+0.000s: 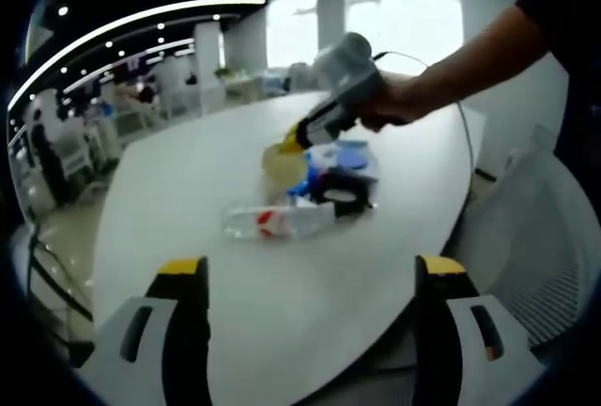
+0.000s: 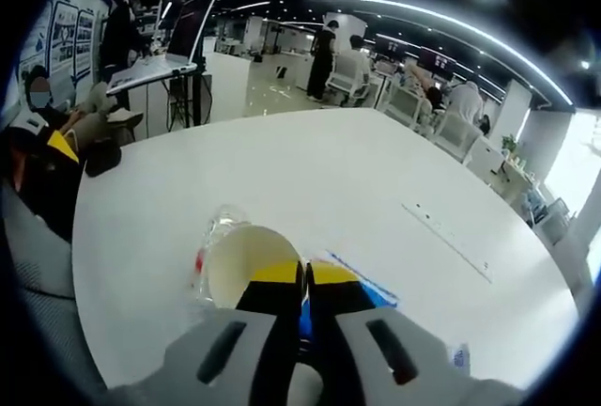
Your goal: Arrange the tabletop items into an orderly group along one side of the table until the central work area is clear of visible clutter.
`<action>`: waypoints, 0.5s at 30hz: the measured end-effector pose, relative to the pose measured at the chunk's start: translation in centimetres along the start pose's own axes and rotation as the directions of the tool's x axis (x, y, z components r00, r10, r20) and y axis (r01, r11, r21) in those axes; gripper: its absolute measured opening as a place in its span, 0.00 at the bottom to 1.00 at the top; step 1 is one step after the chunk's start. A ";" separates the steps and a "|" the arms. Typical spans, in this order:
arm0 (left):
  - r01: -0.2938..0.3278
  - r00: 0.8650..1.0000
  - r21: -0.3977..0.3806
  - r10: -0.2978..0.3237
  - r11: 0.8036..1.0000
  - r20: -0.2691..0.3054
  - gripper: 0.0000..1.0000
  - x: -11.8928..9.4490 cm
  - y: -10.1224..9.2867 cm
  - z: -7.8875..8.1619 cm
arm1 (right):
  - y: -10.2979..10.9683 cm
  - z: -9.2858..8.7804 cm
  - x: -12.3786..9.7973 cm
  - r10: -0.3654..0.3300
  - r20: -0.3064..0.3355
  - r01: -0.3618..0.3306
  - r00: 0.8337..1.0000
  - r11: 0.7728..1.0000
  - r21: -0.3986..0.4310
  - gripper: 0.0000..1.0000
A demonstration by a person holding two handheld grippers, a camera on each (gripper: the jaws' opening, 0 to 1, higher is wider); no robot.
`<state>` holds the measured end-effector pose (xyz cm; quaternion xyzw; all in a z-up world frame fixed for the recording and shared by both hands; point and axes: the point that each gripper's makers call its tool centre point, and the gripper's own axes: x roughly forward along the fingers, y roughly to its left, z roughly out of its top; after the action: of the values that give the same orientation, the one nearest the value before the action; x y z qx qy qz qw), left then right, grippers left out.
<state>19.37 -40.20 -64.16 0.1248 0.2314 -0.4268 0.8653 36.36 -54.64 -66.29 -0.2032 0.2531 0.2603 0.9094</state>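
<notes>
- My right gripper (image 2: 302,279) is clenched, its yellow-tipped jaws pressed together with a sliver of blue between them; whether it grips anything I cannot tell.
- It sits just beside the pale cup (image 2: 246,263).
- Beside the cup, a clear bottle (image 1: 277,222) lies on its side, with a blue packet (image 1: 352,156) and black tape roll (image 1: 343,195) close by.
- My left gripper (image 1: 310,274) is released, jaws wide above the white surface (image 1: 188,180), well short of the cup.

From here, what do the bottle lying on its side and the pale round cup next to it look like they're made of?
The bottle looks like clear thin plastic: the white table shows through its body, and it carries a red label. The cup looks like matte paper or card, pale cream inside with a thin rim, though blur leaves that open. The right gripper sits closed at its edge.
</notes>
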 end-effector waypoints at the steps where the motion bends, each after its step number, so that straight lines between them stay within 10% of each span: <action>1: 0.000 1.000 0.002 0.000 1.000 -0.001 0.87 0.0 0.0 0.0 | -0.1 0.0 -0.1 -0.002 0.002 0.002 1.000 1.000 0.005 0.01; 15: 0.023 1.000 0.019 -0.024 1.000 0.018 0.88 0.1 -0.6 0.4 | -1.6 0.1 -2.0 -0.037 0.029 0.036 0.999 0.999 0.030 0.01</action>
<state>19.06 -40.76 -63.85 0.1263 0.2211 -0.4402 0.8610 35.82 -56.57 -64.66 -0.1903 0.2398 0.2429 0.9205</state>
